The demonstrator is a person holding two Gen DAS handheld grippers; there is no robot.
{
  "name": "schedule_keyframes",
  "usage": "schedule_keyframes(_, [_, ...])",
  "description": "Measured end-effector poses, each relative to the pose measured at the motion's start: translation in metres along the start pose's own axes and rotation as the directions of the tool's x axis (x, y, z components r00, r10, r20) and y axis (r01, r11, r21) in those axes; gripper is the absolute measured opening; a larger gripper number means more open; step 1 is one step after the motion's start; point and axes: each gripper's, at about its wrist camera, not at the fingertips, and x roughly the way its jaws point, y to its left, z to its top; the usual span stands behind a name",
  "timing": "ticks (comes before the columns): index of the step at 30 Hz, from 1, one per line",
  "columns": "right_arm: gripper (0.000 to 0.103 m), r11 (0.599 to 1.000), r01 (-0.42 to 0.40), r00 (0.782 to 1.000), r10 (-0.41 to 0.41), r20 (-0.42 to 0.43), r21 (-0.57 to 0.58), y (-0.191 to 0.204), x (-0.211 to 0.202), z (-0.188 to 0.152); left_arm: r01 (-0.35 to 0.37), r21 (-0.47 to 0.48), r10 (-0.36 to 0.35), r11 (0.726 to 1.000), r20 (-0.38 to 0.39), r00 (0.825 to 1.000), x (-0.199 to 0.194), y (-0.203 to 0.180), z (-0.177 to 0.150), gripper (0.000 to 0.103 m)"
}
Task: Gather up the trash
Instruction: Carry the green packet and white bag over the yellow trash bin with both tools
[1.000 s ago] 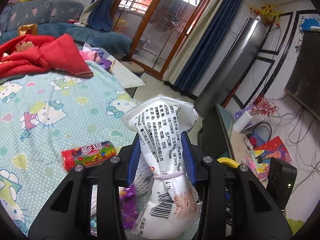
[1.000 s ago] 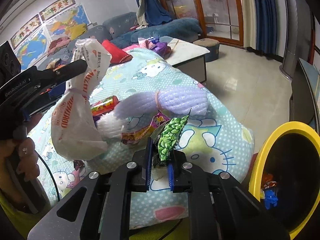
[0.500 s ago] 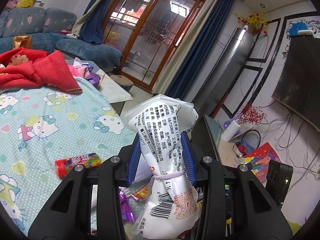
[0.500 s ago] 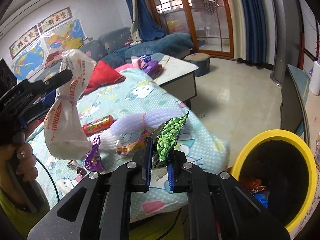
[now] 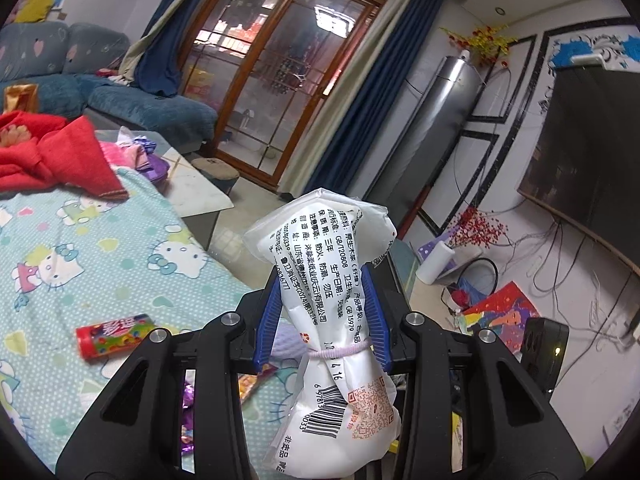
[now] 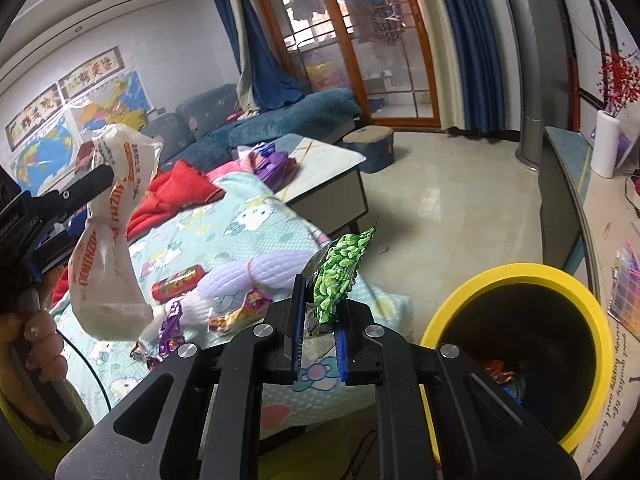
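My left gripper [image 5: 322, 312] is shut on a white plastic bag [image 5: 332, 320] tied with a band, held in the air over the Hello Kitty bedspread [image 5: 80, 248]. The bag also shows in the right wrist view [image 6: 108, 240]. My right gripper [image 6: 318, 320] is shut on a green snack wrapper [image 6: 338, 276], held above the bed's edge, left of a yellow-rimmed black trash bin [image 6: 516, 280] with wrappers inside. A red candy tube [image 5: 114, 334] lies on the bed, also in the right wrist view [image 6: 178, 282], beside a lilac foam net [image 6: 256, 276] and several small wrappers [image 6: 236, 316].
Red cloth [image 5: 60, 160] lies at the bed's far end. A low marble table [image 6: 324, 168] stands beyond the bed, a blue sofa [image 5: 152, 108] behind it. A TV cabinet [image 6: 564, 184] stands right of the bin. Tiled floor [image 6: 448, 216] lies between.
Both grippers have risen and drawn back from the bed, still holding the bag and the wrapper. The bin shows more fully at the right gripper's right.
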Motion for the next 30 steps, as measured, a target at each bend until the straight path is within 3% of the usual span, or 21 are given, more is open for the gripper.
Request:
schedule_keyframes(12, [0.013,0.997,0.053,0.996,-0.057,0.065,0.061,-0.034,-0.024,0.004,0.049,0.114,-0.042,0.992,-0.066,0.997,0.027,-0.05,-0.019,0.031])
schedule_keyframes(30, [0.013,0.979,0.124,0.987,-0.139,0.085,0.164,-0.087,-0.042,-0.005,0.105,0.223,-0.071,0.969,-0.158,0.985,0.063,-0.098,-0.051,0.031])
